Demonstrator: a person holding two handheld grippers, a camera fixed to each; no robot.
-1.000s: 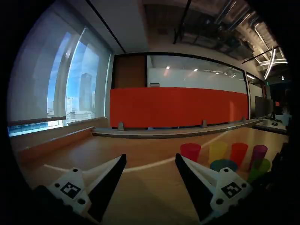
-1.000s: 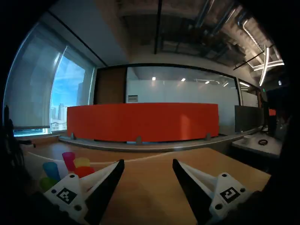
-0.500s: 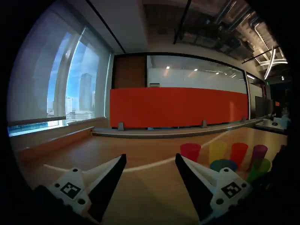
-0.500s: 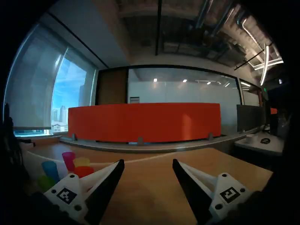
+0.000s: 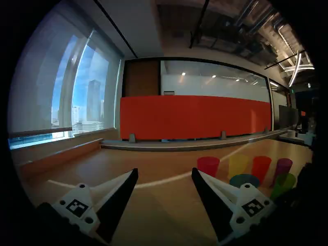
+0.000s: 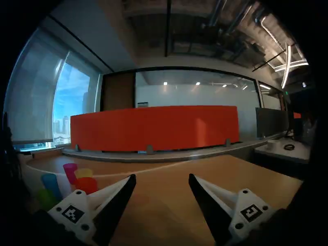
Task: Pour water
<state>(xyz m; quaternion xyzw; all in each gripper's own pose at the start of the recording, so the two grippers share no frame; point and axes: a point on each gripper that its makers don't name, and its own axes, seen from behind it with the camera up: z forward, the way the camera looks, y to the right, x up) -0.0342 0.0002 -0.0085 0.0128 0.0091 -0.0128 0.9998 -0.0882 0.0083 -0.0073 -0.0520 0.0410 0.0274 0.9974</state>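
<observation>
While left gripper [image 5: 164, 170] and right gripper [image 6: 162, 176] gape empty over the table [image 5: 164, 217], black-and-white coded markers [image 5: 76, 207] tag their fingers [image 5: 119, 197].

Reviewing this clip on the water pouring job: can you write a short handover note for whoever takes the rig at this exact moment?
Left claw: open and empty, low over the wooden table. The cups, a close cluster in several colours, are ahead to its right.
Right claw: open and empty. The cups lie to its left.
The cups all stand upright. Whether any holds water can't be told.
Done: nothing grasped, nothing poured.
Left: probably grasp a cup that has water, tilt it over another, then set it back down.
</observation>
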